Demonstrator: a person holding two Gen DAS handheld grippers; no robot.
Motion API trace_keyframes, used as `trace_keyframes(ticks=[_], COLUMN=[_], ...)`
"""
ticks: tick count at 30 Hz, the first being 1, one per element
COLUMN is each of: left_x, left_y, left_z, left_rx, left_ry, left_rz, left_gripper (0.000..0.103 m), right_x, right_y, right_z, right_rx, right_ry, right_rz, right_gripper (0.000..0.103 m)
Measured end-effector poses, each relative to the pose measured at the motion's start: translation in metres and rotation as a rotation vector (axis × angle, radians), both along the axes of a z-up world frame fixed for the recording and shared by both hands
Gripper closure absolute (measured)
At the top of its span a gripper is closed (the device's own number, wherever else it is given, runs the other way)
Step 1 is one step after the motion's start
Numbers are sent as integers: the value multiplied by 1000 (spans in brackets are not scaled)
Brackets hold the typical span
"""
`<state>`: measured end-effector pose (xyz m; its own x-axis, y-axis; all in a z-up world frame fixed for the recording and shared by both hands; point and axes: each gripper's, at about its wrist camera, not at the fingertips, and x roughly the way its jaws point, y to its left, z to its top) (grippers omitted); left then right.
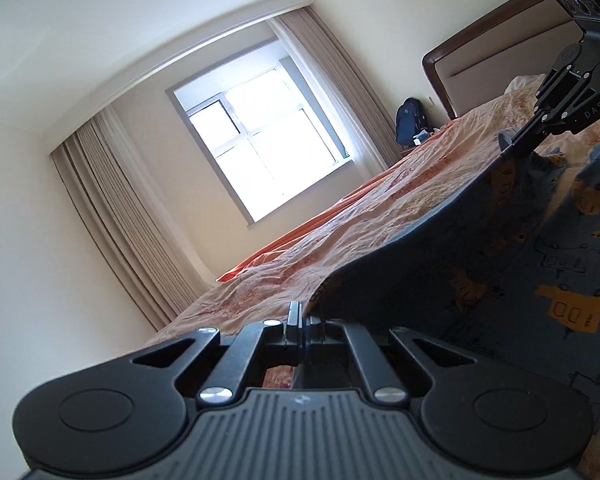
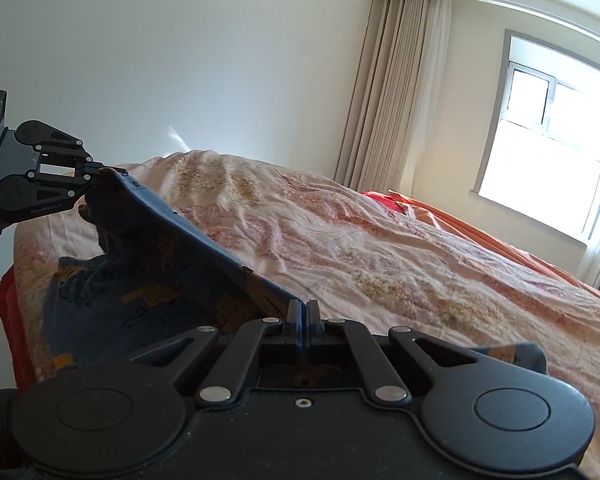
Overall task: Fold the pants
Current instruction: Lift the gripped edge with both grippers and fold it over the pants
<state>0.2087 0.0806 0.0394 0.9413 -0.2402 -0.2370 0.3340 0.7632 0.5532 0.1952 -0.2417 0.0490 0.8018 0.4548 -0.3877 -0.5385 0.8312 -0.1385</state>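
With both my left gripper [image 1: 298, 314] and right gripper [image 2: 302, 312] pinched on the navy yellow-printed cotton pants [image 1: 480, 248], uneven tension risks the edge slipping free onto the peach floral quilt [image 2: 380, 248].

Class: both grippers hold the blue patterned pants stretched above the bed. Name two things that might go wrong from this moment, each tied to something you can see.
1. Both the left gripper and the right gripper pinch only a thin edge of the pants, so the fabric may slip free.
2. The cloth sags and bunches between them, and the bedspread is wrinkled, so the fold might land creased or uneven.
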Motion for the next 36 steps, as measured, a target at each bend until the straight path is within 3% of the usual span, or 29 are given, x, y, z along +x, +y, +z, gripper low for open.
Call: trace_keyframes(ticks=[6,13,20,27,31,33,36], left_x=[-37,-47,-61,-66,-64,-64,-65], left_y=[1,-5,7,14,14,14,8], left_z=[-28,-67,-75,-101,-100,-100,-99], left_rx=[11,-4,-33,-23,-26,-31,-45], left_ry=[30,127,148,204,214,231,251], left_rz=[-6,9,31,53,62,67,95], left_gripper=[103,103,103,103,103,102,89], right_x=[-55,-68,-91,-93,-93,-94,-101], right_y=[4,6,9,13,15,13,7], right_z=[-31,-78,-74,-98,-107,-108,-108], right_rx=[59,115,110,80,78,101,150], right_ry=[12,59,9,74,86,88,83], right_rz=[-34,-98,-86,-93,-102,-109,-118], right_gripper=[103,103,103,103,103,97,85])
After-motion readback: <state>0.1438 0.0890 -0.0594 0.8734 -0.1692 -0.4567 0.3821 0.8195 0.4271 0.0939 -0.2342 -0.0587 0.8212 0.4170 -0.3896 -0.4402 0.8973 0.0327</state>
